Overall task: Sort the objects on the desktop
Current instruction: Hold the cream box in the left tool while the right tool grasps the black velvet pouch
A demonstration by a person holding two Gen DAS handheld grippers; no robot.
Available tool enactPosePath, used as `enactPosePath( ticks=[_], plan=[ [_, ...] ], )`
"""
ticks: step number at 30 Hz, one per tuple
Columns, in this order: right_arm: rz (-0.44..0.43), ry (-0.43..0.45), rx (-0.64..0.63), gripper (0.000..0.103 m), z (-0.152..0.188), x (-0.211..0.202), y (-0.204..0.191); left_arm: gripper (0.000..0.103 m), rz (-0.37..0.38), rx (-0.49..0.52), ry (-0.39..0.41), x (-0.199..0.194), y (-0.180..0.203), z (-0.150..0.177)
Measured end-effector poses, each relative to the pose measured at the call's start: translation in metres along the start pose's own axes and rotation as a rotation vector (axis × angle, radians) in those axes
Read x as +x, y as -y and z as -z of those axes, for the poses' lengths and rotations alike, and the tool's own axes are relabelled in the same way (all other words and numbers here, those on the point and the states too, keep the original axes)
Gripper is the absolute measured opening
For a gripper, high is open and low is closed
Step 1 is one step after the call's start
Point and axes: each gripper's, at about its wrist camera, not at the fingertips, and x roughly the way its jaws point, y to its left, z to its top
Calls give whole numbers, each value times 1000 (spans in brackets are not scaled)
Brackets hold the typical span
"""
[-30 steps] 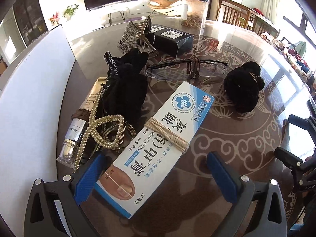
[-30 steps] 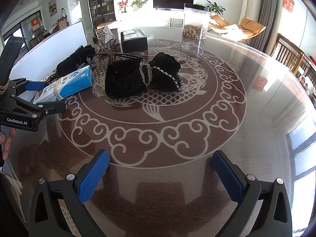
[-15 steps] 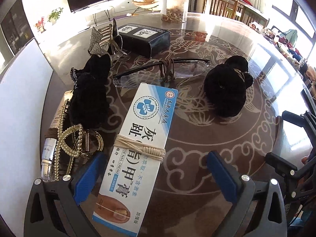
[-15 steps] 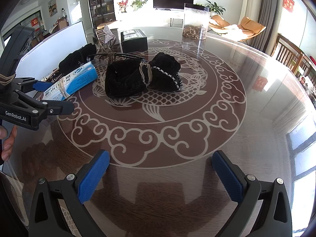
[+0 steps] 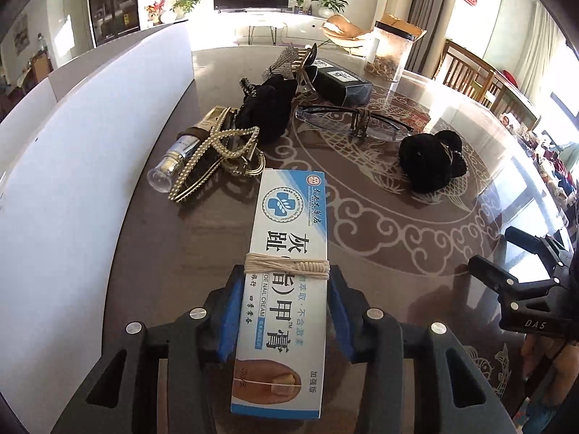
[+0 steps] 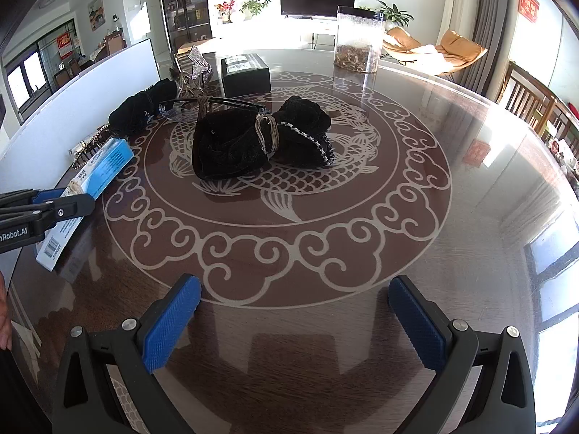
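A white and blue nail cream box (image 5: 289,224), tied round with beige string, lies lengthwise between the fingers of my left gripper (image 5: 286,275). The jaws are closing, and both blue pads (image 5: 231,311) press on the box's long sides just behind the string. In the right wrist view the same box (image 6: 105,166) sits at the left with the left gripper (image 6: 67,199) on it. My right gripper (image 6: 293,289) stands open over bare table near the front edge, holding nothing.
A white board (image 5: 72,144) walls the left side. Beyond the box lie a small bottle (image 5: 173,159), pearl clips (image 5: 217,148), a black pouch (image 5: 267,108), glasses (image 5: 354,119), a second tied pouch (image 6: 231,144), a black case (image 5: 343,81) and a clear jar (image 6: 358,39).
My left gripper swung round until the box lay straight between its fingers, then its jaws went from wide open to pressing on the box. The right gripper stayed still.
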Motion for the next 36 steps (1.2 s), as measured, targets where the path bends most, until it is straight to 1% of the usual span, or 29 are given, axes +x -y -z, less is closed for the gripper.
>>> enactPosePath(
  ticks=[2,8,11,12,13,14,15,16,18,20,22,24,26,29,33,35,36],
  plan=[
    [0,0,0,103,0,0,0,44,-22,8,23,-6,1,12],
    [0,0,0,103,0,0,0,44,-62,51,41,-5,7,15],
    [-8,0,4,103,-3,5,0,44,-56,49,49,-7,4,15],
    [-25,7,12,103,-3,3,2,44,-52,45,51,-7,3,15],
    [-85,24,25,103,-5,2,5,44,-51,43,52,-9,1,16],
    [-168,40,43,103,-8,1,11,44,-53,45,53,-9,1,16],
    [-238,43,66,103,-16,3,19,44,-56,48,55,-9,2,17],
    [-266,43,90,103,-26,7,26,44,-59,51,56,-9,3,17],
    [-248,50,121,103,-57,19,37,44,-60,51,58,-9,3,18],
    [-253,60,142,103,-90,31,47,45,-56,48,60,-10,2,18],
    [-269,45,141,103,-119,46,50,44,-49,43,61,-10,1,18],
    [-296,16,126,103,-137,61,47,45,-46,40,62,-10,1,18],
    [-393,-44,106,103,-147,77,42,45,-46,40,62,-10,1,19],
    [-529,-131,66,103,-140,85,28,45,-44,38,62,-10,1,19],
    [-706,-224,13,103,-101,65,6,45,-38,30,62,-10,0,18],
    [-819,-284,-9,103,-79,51,-4,45,-40,29,62,-10,0,18],
    [-827,-291,-47,103,-70,42,-9,45,-42,29,63,-10,0,18]
  ],
)
